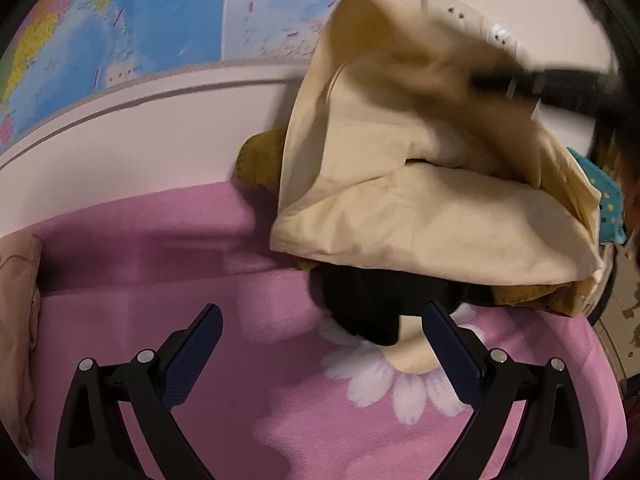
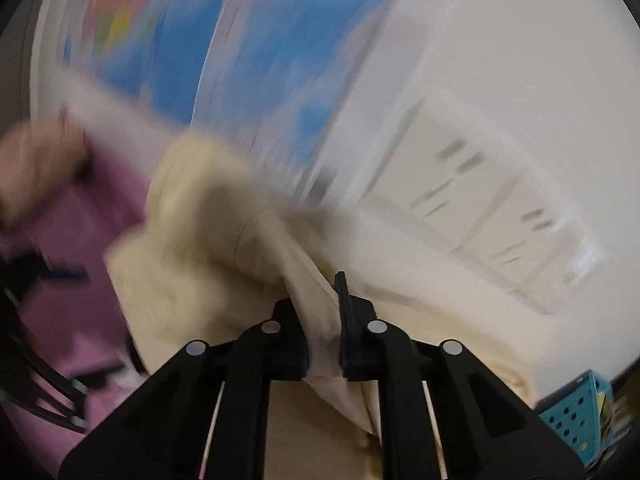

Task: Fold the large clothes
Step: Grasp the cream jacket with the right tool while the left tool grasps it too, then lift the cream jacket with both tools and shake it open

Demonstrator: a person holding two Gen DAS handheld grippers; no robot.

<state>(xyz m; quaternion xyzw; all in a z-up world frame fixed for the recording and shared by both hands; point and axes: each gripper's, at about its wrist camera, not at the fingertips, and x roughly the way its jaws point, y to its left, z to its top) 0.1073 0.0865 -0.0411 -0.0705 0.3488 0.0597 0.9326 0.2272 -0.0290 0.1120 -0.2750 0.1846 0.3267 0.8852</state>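
Right wrist view, right hand-held gripper point(image 2: 324, 332) clamped on cream garment point(image 2: 192, 264), left hand-held gripper point(image 1: 320, 344) wide, empty.

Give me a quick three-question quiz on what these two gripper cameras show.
1. True or false: the right gripper is shut on the cream garment.
2. The left gripper is: A open and empty, B clamped on the black garment.
3. What hangs on the wall behind the pink floral bedsheet?

Key: 1 true. 2 A. 3 A world map.
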